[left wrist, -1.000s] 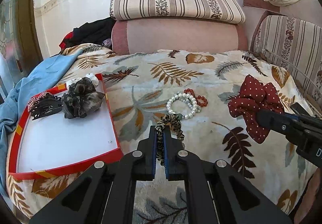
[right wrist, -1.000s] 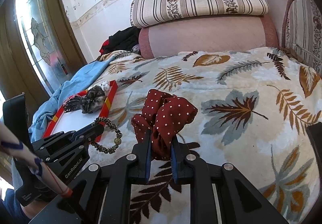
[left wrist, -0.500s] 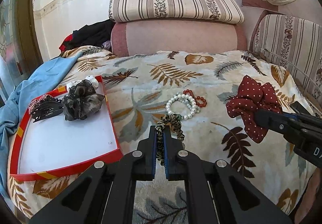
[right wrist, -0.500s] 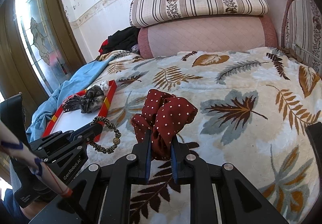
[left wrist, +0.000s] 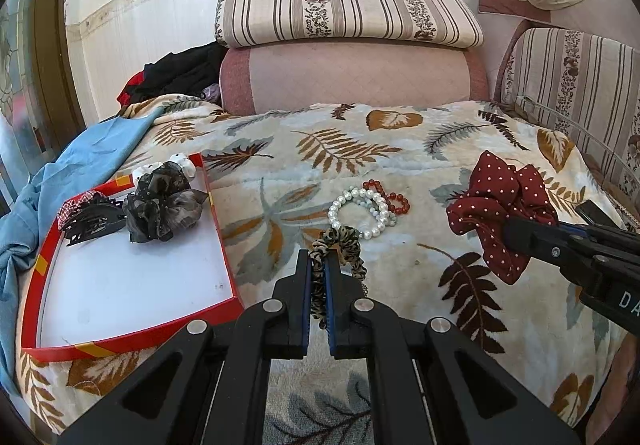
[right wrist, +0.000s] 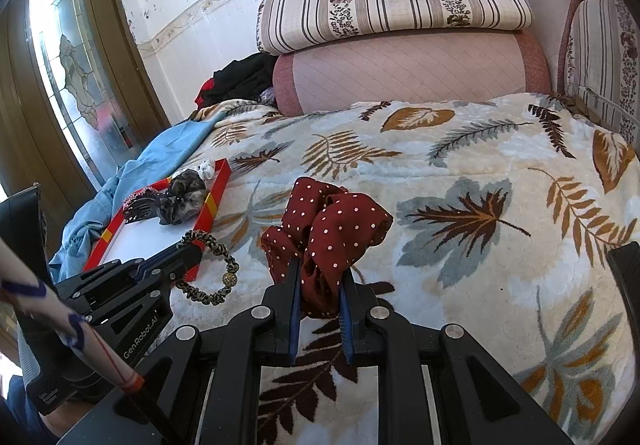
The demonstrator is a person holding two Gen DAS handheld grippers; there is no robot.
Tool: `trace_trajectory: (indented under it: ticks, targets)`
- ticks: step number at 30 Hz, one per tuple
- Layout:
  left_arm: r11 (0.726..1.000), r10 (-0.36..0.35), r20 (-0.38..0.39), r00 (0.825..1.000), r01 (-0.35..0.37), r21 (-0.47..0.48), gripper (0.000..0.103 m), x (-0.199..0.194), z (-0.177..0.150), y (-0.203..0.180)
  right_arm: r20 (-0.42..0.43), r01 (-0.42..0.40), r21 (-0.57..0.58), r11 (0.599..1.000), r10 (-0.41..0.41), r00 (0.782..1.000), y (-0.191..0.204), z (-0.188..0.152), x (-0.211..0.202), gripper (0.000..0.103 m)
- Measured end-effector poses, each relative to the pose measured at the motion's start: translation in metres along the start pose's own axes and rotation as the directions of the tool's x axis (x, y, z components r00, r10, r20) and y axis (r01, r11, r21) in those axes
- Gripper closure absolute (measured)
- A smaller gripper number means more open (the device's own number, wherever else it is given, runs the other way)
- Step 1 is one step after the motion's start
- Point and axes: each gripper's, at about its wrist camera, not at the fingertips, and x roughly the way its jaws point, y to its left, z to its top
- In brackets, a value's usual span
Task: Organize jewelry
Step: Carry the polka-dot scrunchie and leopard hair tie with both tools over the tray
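Over bed: both my claws hold scrunchies.
Left claw: clamped on leopard scrunchie.
Right claw: clamped on red scrunchie.

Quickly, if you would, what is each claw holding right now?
Left claw: closed on the leopard scrunchie.
Right claw: closed on the red scrunchie.
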Motion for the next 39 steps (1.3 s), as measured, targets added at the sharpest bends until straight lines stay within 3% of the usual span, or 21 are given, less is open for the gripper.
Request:
trace_trajectory:
  ticks: [14,22,30,39]
  targets:
    - [1.0,-0.006,0.016,1.0,0.007,-0.008,0.097,-0.005,0.006,0.001,0.004,0.014,-0.001,1.0,-0.014,1.0,-0.003,0.001,-0.001,0.086]
    - [0.998,-0.012,0.074,0.997,0.016,-0.059,0.097,-0.024,0.017,0.023,0.017,0.051,0.003,0.999,-0.051,0.999,0.0,0.003,-0.001,0.086]
    - [0.983,0.054,0.114,0.992,-0.033,-0.181,0.097,-0.04,0.025,0.087,0.023,-0.004,0.008,1.0,0.004,1.0,0.03,0.016,-0.001,0.086]
    - [0.929,0.176,0.076,0.981,-0.14,-0.341,0.097,-0.042,0.018,0.181,-0.014,-0.119,-0.083,0.989,0.119,0.993,0.106,0.03,0.023,0.086]
